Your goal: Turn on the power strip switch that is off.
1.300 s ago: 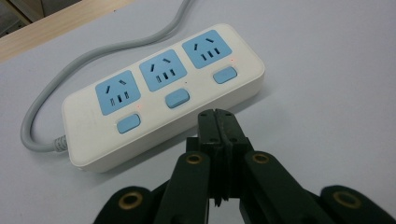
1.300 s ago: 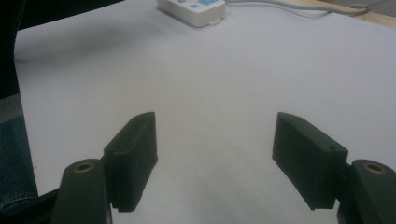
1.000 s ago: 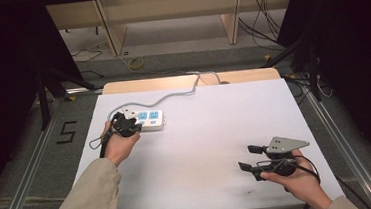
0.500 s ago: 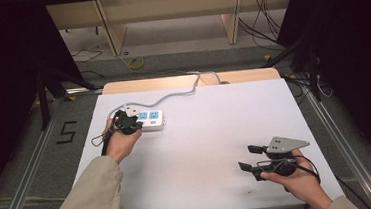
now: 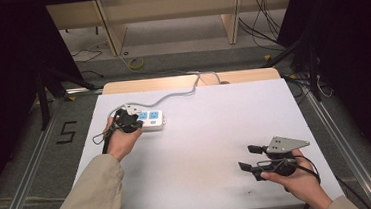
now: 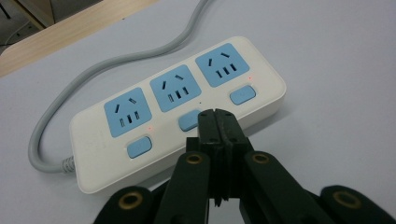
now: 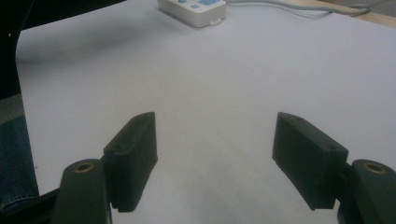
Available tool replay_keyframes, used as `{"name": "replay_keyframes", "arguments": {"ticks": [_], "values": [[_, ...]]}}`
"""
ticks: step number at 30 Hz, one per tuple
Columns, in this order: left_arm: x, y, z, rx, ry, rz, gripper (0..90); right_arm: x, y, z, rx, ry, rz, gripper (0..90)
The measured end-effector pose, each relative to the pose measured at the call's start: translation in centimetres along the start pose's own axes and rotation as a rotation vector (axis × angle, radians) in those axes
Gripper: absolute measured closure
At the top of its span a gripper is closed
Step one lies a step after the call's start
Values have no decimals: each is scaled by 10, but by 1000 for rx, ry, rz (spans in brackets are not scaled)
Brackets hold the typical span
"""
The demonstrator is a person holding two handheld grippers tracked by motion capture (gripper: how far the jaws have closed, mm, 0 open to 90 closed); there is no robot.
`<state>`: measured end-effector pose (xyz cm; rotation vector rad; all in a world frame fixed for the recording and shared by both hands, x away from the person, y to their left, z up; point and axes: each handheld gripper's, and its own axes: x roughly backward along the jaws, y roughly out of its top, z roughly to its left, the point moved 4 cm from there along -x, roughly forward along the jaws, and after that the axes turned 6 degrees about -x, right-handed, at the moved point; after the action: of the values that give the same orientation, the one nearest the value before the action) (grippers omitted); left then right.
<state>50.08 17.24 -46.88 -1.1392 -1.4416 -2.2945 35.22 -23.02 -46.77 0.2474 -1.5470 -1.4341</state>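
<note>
A white power strip (image 6: 177,112) with three blue sockets and three blue switches lies on the white table (image 5: 201,133), at its far left (image 5: 150,120). My left gripper (image 6: 217,114) is shut with nothing between its jaws. Its tips sit at the right edge of the middle switch (image 6: 187,123), and I cannot tell whether they touch it. In the high view that gripper (image 5: 134,122) is against the strip's left end. My right gripper (image 5: 249,157) rests near the front right, open and holding nothing (image 7: 215,144). The strip (image 7: 194,8) is far ahead of it.
The strip's grey cable (image 5: 172,93) runs back over a wooden board (image 5: 241,76) at the table's far edge. Metal rails line both sides of the table. Wooden shelving and loose cables stand on the floor beyond.
</note>
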Motion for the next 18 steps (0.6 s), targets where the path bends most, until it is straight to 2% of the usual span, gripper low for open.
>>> {"name": "replay_keyframes", "arguments": {"ticks": [18], "values": [[-11, 4, 0, -4, 1, 12, 899, 0, 0, 0, -5, 2, 3, 311]]}}
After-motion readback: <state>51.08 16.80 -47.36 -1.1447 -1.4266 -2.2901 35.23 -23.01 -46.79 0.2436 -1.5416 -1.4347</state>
